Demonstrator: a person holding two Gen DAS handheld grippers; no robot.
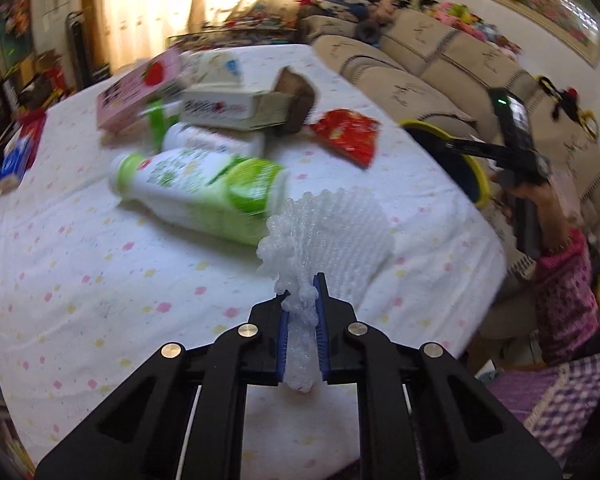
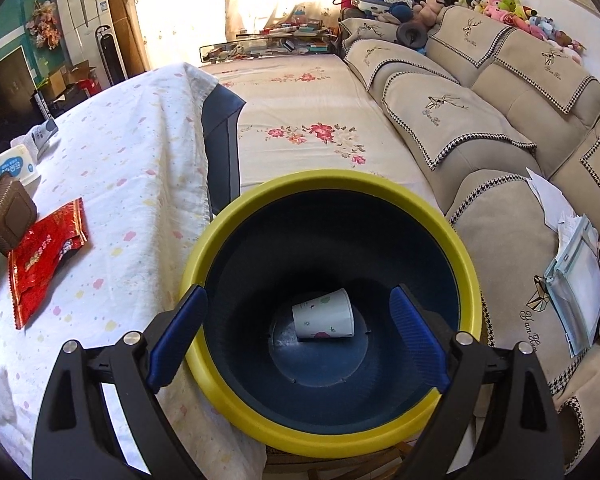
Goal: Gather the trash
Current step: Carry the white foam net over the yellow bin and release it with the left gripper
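Our left gripper (image 1: 302, 300) is clamped tight on the white foam fruit net (image 1: 332, 232) above the table. Our right gripper (image 2: 298, 314) hangs wide open, empty, over the yellow-rimmed bin (image 2: 260, 204), one paper cup (image 2: 323, 314) lying inside.

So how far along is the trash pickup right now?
Done: one paper cup lies in the yellow-rimmed bin. In hand: the left hand-held gripper is shut on white foam netting. Left: the green bottle, boxes and red wrapper on the table.
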